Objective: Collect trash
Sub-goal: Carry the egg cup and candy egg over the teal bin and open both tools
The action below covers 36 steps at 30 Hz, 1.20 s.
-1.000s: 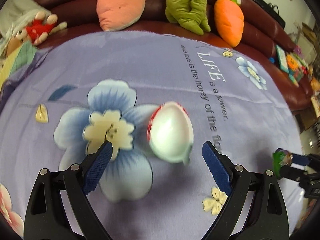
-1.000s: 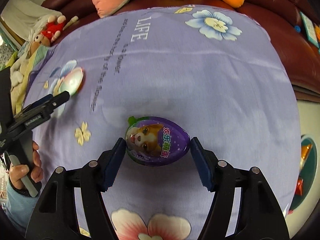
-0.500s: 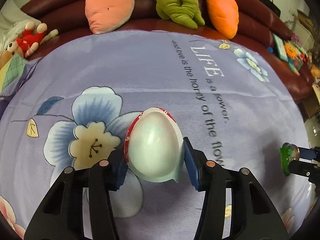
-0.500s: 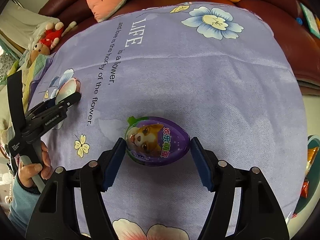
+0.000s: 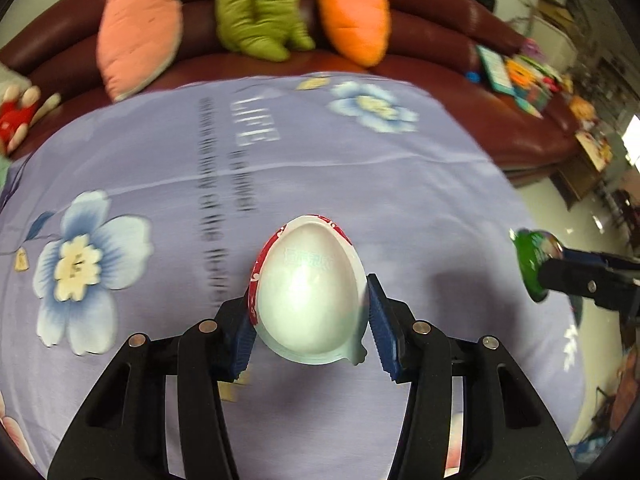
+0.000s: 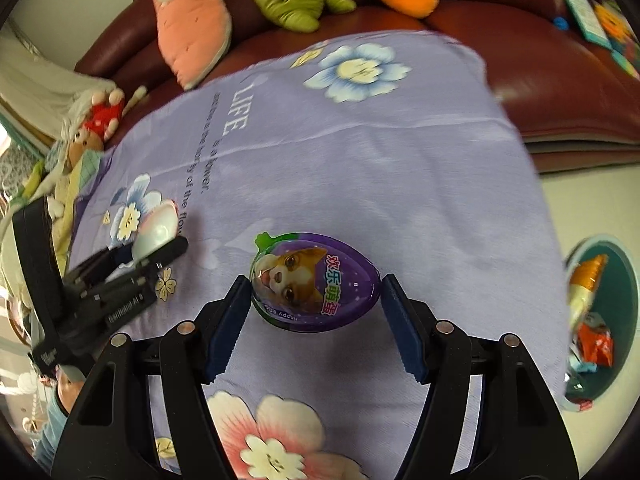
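Note:
My left gripper point(image 5: 308, 316) is shut on a white egg-shaped plastic shell with a red rim point(image 5: 308, 288) and holds it above the purple flowered cloth point(image 5: 360, 168). My right gripper point(image 6: 314, 308) is shut on a purple egg-shaped package with a dog picture point(image 6: 314, 282), also off the cloth. The purple egg shows edge-on at the right of the left wrist view point(image 5: 534, 262). The white shell shows at the left of the right wrist view point(image 6: 158, 230).
A teal bin point(image 6: 624, 280) with wrappers inside stands on the floor to the right of the table. A dark red sofa point(image 5: 440, 40) with carrot, green and pink plush pillows runs behind the table. Toys lie at the far left.
My left gripper closed on the white shell and lifted it, moving right. My right gripper carried the purple egg rightward; the teal bin has come further into view.

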### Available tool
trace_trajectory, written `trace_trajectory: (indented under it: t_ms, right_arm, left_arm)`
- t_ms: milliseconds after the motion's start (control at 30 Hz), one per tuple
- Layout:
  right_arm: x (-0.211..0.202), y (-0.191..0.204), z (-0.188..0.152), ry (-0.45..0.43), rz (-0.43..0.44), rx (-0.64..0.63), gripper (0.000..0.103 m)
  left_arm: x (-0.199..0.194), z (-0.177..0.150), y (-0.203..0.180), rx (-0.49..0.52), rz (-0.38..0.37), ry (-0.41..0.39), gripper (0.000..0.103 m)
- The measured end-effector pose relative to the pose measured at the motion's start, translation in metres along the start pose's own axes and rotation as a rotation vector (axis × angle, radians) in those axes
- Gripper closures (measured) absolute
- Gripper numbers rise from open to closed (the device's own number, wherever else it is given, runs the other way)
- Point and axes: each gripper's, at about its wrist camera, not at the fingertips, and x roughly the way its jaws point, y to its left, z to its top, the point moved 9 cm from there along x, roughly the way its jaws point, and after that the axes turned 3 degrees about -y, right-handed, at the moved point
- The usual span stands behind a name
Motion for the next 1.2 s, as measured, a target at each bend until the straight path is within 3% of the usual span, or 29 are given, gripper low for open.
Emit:
trace_trajectory:
  t_ms: [333,633,1200]
  right_arm:
    - [-0.077,-0.077,-0.008,-0.121,-0.024,0.107,0.039]
    - [-0.132,-0.162,-0.023,-0.213,-0.021,0.223,0.039]
    - [-0.178,-0.295,-0.065,-0.290,-0.042,0.427,0.039]
  left_arm:
    - [-0.013,0.009,-0.129,0.138,-0.106,-0.014,0.052]
    - [-0.009,0.002,-0.231,0.249,-0.156,0.012,0.052]
    - [0.018,-0.024,-0.366,0.430,-0.204,0.085,0.052]
